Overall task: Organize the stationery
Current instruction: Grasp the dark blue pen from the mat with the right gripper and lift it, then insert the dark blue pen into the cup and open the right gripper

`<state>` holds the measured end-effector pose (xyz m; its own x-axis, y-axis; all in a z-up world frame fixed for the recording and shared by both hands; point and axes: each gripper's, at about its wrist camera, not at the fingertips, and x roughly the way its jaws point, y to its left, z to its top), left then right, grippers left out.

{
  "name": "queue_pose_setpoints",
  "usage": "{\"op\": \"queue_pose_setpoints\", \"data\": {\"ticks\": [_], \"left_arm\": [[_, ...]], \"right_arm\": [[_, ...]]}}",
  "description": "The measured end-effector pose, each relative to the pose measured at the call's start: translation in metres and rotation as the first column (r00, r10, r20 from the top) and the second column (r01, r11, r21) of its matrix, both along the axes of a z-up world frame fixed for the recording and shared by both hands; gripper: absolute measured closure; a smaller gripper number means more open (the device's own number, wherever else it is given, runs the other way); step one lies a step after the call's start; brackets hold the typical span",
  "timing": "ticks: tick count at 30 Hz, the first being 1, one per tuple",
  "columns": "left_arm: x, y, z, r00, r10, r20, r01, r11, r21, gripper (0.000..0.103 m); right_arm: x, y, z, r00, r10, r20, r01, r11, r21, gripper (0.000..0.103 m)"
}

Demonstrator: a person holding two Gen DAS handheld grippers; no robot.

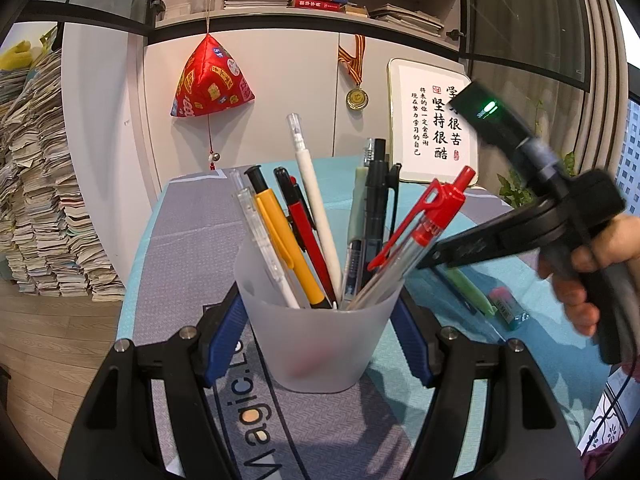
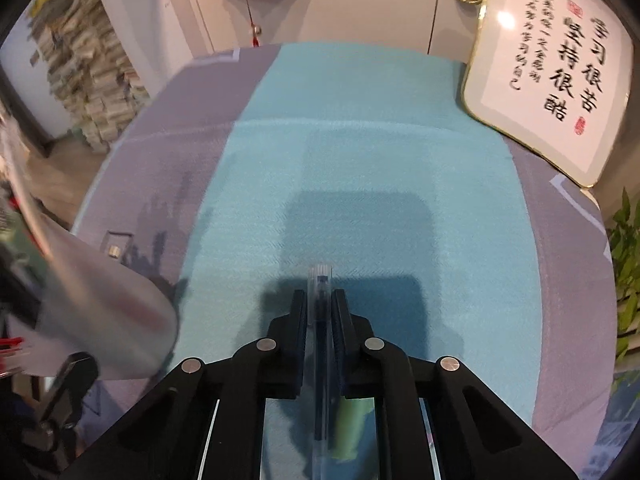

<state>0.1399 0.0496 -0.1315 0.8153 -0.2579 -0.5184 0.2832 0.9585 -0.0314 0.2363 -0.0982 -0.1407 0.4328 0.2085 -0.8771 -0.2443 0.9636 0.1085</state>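
My left gripper (image 1: 320,300) is shut on a frosted plastic cup (image 1: 320,344) that stands on the table mat. The cup holds several pens: a red one (image 1: 424,224), a yellow one (image 1: 286,244), a white one (image 1: 314,204) and dark ones. My right gripper (image 2: 320,300) is shut on a clear pen with dark ink (image 2: 321,340), held just above the teal cloth. In the left wrist view the right gripper (image 1: 430,258) hovers right of the cup. A green pen (image 1: 470,286) and a pink-and-teal eraser (image 1: 508,306) lie on the cloth beneath it.
A framed calligraphy board (image 2: 548,76) leans against the cabinet at the back right. The cup shows blurred at the left in the right wrist view (image 2: 104,320). Stacks of paper (image 1: 36,184) stand on the floor left of the table. A plant (image 2: 628,272) is at the right edge.
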Motion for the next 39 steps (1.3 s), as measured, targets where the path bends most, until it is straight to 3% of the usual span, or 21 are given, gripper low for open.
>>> {"op": "queue_pose_setpoints", "data": {"ticks": [7,15,27,33,39], "left_arm": [[0.0,0.0,0.0,1.0,0.003,0.001,-0.003,1.0,0.002,0.035],[-0.001,0.001,0.0,1.0,0.003,0.001,-0.003,1.0,0.003,0.035],[-0.001,0.001,0.0,1.0,0.003,0.001,-0.003,1.0,0.005,0.035],[-0.001,0.002,0.001,1.0,0.003,0.0,-0.003,1.0,0.003,0.035],[-0.001,0.002,0.001,1.0,0.003,-0.001,-0.003,1.0,-0.002,0.035]], "right_arm": [[-0.023,-0.024,0.04,0.998,-0.02,0.062,0.015,0.996,0.092,0.09],[-0.061,-0.028,0.106,0.976,0.005,0.219,-0.039,0.988,0.149,0.09],[-0.106,0.001,0.212,0.889,0.098,0.447,-0.189,0.969,0.162,0.09],[-0.115,0.025,0.225,0.859,0.158,0.487,-0.269,0.948,0.168,0.09],[-0.103,0.049,0.197,0.88,0.21,0.427,-0.304,0.938,0.166,0.09]]}}
